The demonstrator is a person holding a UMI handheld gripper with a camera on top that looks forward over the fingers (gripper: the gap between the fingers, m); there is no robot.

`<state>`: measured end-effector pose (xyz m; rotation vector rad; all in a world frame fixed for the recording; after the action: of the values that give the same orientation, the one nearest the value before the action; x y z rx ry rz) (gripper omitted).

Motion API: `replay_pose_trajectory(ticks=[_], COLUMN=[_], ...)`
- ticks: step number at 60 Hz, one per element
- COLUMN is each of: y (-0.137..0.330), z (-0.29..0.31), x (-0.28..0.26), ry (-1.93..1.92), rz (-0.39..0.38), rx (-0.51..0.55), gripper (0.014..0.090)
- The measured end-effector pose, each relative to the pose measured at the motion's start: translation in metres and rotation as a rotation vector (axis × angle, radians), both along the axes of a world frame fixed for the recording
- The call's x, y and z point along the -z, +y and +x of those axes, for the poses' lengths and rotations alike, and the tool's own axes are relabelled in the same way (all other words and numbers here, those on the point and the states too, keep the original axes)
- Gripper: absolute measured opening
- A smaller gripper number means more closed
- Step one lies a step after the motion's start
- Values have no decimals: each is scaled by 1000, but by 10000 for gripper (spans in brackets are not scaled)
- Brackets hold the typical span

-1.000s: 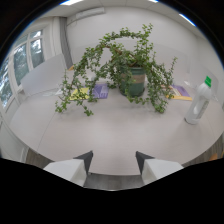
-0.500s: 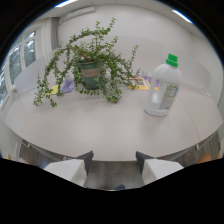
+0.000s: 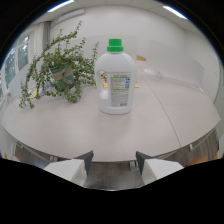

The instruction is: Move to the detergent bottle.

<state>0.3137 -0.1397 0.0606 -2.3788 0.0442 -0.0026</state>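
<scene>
The detergent bottle (image 3: 116, 80), white with a green cap, stands upright on the pale table (image 3: 165, 125), well beyond the fingers and roughly centred ahead of them. A potted plant (image 3: 60, 75) sits just to its side, trailing stems near the bottle. The gripper (image 3: 112, 162) is spread wide and holds nothing. Risk: an off-centre approach could nudge the bottle over or snag the plant stems.

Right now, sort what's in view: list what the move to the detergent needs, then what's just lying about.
Needed:
- white plastic detergent bottle with green cap, upright on the table, beyond the fingers
- gripper, fingers open, nothing between them

Lying about:
- leafy green potted plant, beside the bottle
- pale round table
</scene>
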Motion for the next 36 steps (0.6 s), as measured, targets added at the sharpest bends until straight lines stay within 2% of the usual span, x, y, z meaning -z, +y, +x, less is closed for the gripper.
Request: replay_pose_trajectory(ticks=[22,36], y=[64,86], z=[9,11], x=[15,19], ry=[30,23], rz=[57,72], rx=[-13,-11], gripper=[843,845])
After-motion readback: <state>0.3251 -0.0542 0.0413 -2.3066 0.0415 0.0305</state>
